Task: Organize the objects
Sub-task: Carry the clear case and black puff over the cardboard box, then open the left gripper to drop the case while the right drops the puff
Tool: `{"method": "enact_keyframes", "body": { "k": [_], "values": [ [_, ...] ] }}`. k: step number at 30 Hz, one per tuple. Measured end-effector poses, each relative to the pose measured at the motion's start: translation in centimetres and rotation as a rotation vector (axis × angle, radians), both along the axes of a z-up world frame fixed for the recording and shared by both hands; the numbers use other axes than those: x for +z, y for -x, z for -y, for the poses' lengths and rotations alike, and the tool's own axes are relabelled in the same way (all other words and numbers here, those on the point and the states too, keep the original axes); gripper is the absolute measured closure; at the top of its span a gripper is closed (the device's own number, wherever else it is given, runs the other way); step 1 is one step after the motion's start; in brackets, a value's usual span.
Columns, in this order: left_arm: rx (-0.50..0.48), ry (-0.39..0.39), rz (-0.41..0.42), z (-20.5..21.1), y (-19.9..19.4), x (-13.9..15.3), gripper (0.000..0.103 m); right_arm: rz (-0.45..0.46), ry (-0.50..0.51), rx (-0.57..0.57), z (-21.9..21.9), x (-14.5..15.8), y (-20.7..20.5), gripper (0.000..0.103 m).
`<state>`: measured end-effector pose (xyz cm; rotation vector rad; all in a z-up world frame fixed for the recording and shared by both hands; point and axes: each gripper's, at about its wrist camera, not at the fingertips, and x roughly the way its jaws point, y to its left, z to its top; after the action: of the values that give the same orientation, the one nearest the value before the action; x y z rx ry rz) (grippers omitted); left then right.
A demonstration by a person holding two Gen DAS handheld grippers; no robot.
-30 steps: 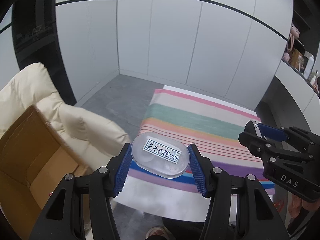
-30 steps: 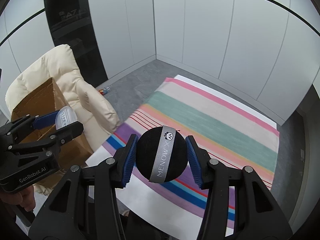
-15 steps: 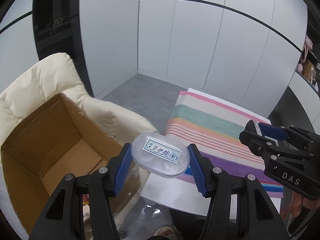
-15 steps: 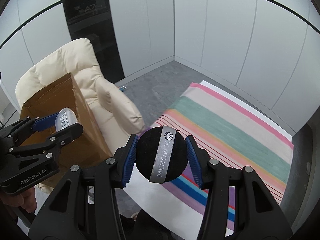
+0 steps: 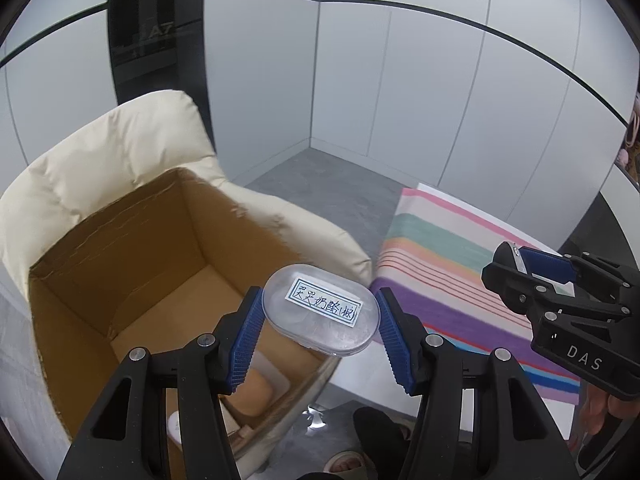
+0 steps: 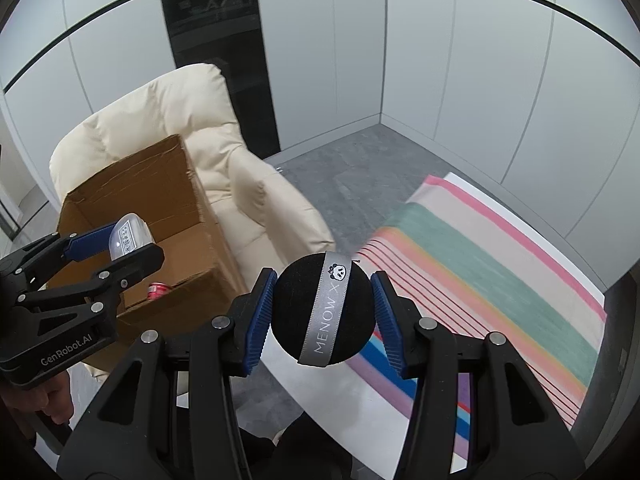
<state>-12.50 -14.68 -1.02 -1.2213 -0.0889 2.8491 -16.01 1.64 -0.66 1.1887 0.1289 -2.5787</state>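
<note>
My left gripper [image 5: 320, 322] is shut on a clear oval plastic case [image 5: 320, 314] with a handwritten label, held above the near right corner of an open cardboard box [image 5: 120, 248]. My right gripper [image 6: 323, 312] is shut on a round black puff [image 6: 323, 312] with a grey "MENOW" ribbon, held over the table's left edge. The left gripper with the case [image 6: 128, 236] also shows in the right wrist view, above the box [image 6: 132, 200]. The right gripper [image 5: 532, 276] shows at the right of the left wrist view.
The box sits on a cream padded armchair [image 5: 120, 148] and holds a few small items [image 5: 252, 392], among them a red can [image 6: 158, 290]. A white table with a striped cloth [image 6: 500, 264] is to the right. Grey floor and white wall panels lie behind.
Both grippers swung left, away from the striped table towards the armchair. The left gripper with the case now hangs over the open box. Both grips are unchanged.
</note>
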Motion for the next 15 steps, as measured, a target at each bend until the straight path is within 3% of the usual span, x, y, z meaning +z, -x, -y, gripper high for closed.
{"method": "enact_keyframes", "body": {
  "k": [15],
  "values": [
    [0.116, 0.003, 0.003, 6.1, -2.0, -0.1, 0.045, -0.001, 0.001, 0.106, 6.2, 0.2, 0.1, 0.052]
  ]
}}
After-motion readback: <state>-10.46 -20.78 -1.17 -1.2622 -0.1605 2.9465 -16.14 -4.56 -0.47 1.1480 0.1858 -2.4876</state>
